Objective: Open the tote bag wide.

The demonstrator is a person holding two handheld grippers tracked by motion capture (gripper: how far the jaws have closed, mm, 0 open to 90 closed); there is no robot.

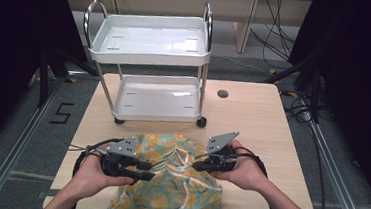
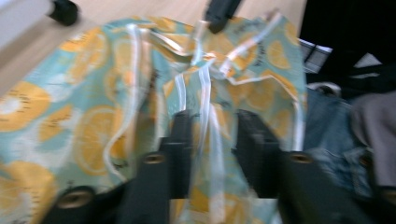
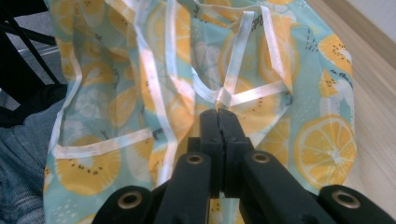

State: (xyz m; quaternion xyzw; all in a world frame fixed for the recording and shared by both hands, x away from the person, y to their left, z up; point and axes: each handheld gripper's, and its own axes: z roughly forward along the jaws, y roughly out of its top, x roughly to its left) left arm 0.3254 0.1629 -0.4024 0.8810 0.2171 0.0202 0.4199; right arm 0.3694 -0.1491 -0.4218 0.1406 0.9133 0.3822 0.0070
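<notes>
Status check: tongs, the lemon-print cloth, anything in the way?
Right tongs shut on white strap. Left tongs open, a strap between the jaws. Lemon-print cloth crumpled on table. White cart stands behind, clear.

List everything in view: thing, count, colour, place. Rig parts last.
bag: 1, teal with orange lemon-slice print and white straps, crumpled on the near part of the table between both grippers
cart: 1, white two-shelf trolley with chrome handles and black castors, standing on the far part of the table
table: 1, light wood, centre
cables: several, black, on the floor at the far right
left gripper: 1, black with grey plate, over the bag's left side, jaws apart with white straps running between them
right gripper: 1, black with grey plate, on the bag's right side, jaws closed on a white strap
hands: 2, one on each gripper, at the near edge
</notes>
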